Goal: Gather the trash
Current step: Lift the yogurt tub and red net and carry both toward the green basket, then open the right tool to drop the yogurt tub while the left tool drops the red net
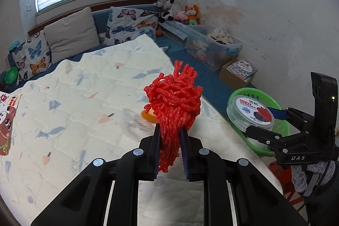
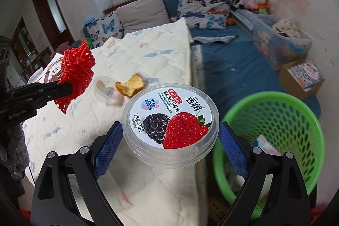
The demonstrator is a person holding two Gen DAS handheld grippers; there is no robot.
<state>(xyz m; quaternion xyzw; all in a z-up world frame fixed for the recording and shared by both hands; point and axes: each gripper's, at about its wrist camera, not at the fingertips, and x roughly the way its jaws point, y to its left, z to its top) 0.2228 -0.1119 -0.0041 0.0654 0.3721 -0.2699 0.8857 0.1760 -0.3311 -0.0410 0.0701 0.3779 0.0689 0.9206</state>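
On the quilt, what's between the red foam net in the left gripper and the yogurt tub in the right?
In the right wrist view, a clear plastic cup and an orange peel lie on the quilt between the red foam net and the yogurt tub.

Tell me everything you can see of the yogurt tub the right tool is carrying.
The yogurt tub is a round, shallow, clear plastic container with ribbed sides and a white label lid showing a strawberry, a mulberry and printed text. It is lidded and tilted, its lid facing the camera. The right tool clamps it by opposite sides between blue textured pads. It hangs in the air over the quilt's edge, beside the green basket, touching nothing else.
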